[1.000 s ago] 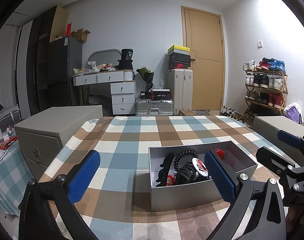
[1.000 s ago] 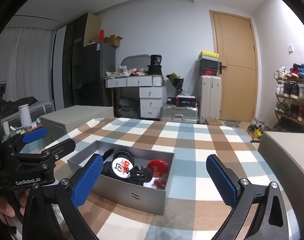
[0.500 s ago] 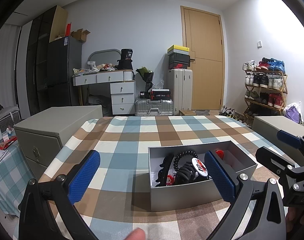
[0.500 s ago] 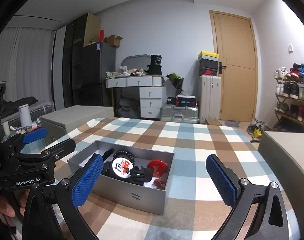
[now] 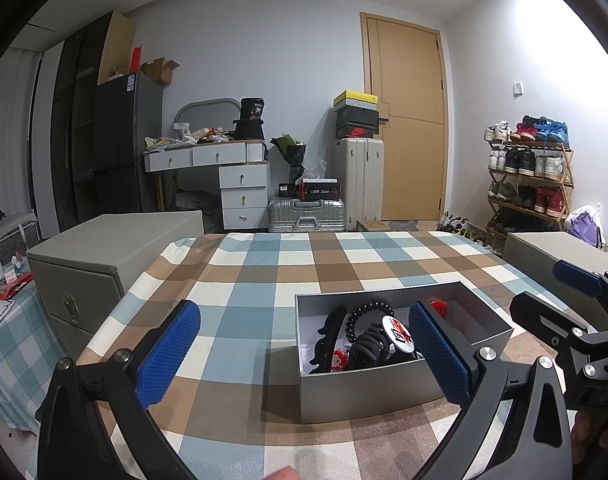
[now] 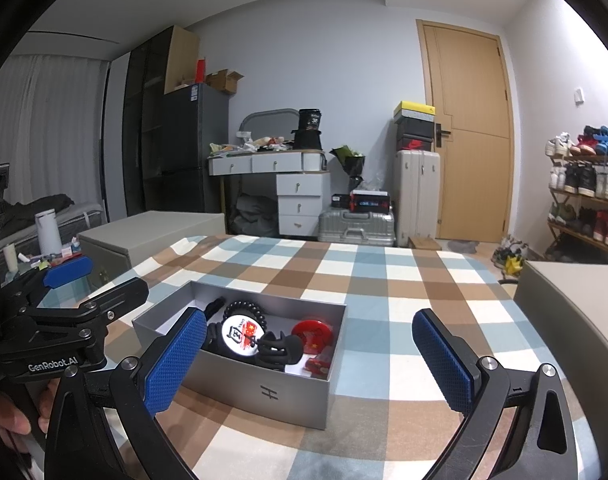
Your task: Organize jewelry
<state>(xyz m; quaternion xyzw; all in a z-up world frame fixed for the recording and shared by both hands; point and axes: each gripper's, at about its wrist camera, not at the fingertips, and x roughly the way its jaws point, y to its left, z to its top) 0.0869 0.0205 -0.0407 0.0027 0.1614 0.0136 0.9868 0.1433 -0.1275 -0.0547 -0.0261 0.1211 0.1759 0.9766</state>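
Observation:
A grey open box (image 5: 367, 394) (image 6: 264, 390) stands on the checked tablecloth. In it lie a black coil hair tie (image 5: 367, 309), black hair claws (image 5: 369, 346), a white round badge (image 5: 399, 331) (image 6: 240, 332) and a red round badge (image 6: 315, 331). My left gripper (image 5: 304, 354) is open and empty, held above the cloth just before the box's left half. My right gripper (image 6: 309, 364) is open and empty, held before the box's right half. Each gripper shows at the edge of the other's view.
The checked tablecloth (image 5: 256, 280) covers the table. Grey storage boxes stand left (image 5: 104, 248) and right (image 6: 571, 304) of it. Beyond are a white desk with drawers (image 5: 232, 176), suitcases (image 5: 359, 176), a door and a shoe rack (image 5: 527, 176).
Both grippers and the box stay almost still. A fingertip has come into the bottom edge of the left wrist view.

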